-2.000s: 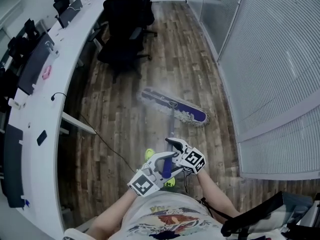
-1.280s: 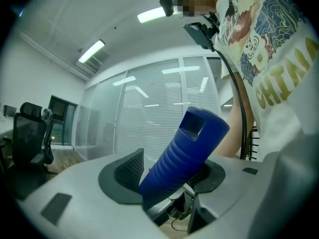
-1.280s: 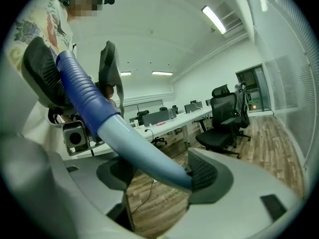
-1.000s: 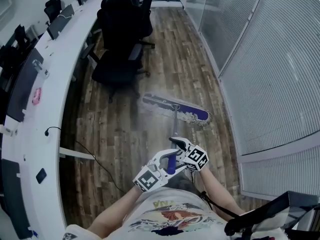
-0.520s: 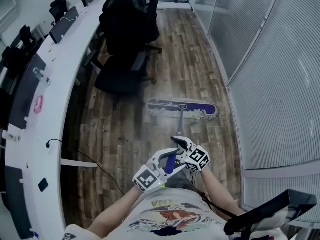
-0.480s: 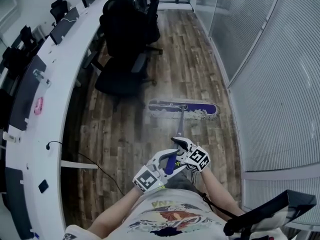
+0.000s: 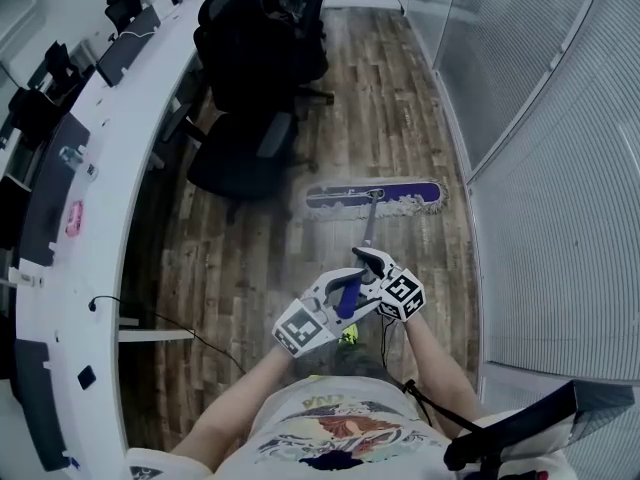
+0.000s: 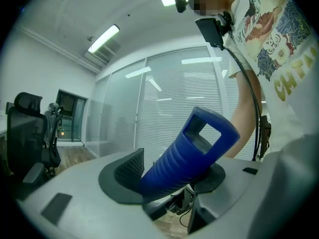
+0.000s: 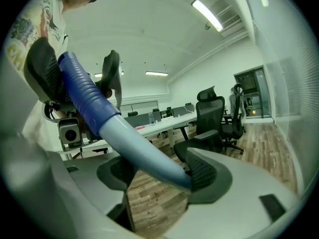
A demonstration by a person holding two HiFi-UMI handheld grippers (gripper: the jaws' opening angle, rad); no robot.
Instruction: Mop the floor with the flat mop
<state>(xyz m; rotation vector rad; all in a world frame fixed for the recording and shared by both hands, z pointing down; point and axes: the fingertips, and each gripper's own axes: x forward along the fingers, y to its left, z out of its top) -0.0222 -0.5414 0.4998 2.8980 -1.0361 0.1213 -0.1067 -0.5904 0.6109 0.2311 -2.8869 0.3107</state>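
The flat mop head (image 7: 375, 196), purple with a white fringe, lies flat on the wooden floor ahead of me, crosswise to the aisle. Its pole (image 7: 362, 248) slants back to my hands. My left gripper (image 7: 340, 300) is shut on the blue ribbed handle end (image 8: 192, 151), which has a hang hole at its tip. My right gripper (image 7: 370, 265) is shut on the pale pole (image 9: 144, 153) just below the blue grip. In the gripper views, the left gripper (image 8: 172, 176) and right gripper (image 9: 162, 172) each have the handle crossing between their pads.
Black office chairs (image 7: 245, 148) stand just left of the mop head. A long curved white desk (image 7: 60, 288) with monitors runs down the left. A glass wall with blinds (image 7: 560, 168) lines the right. A cable (image 7: 190, 333) trails on the floor near the desk.
The mop head has slid forward and to the right and swung from slanted to level across the aisle. Both grippers moved forward with it, and the chairs are nearer.
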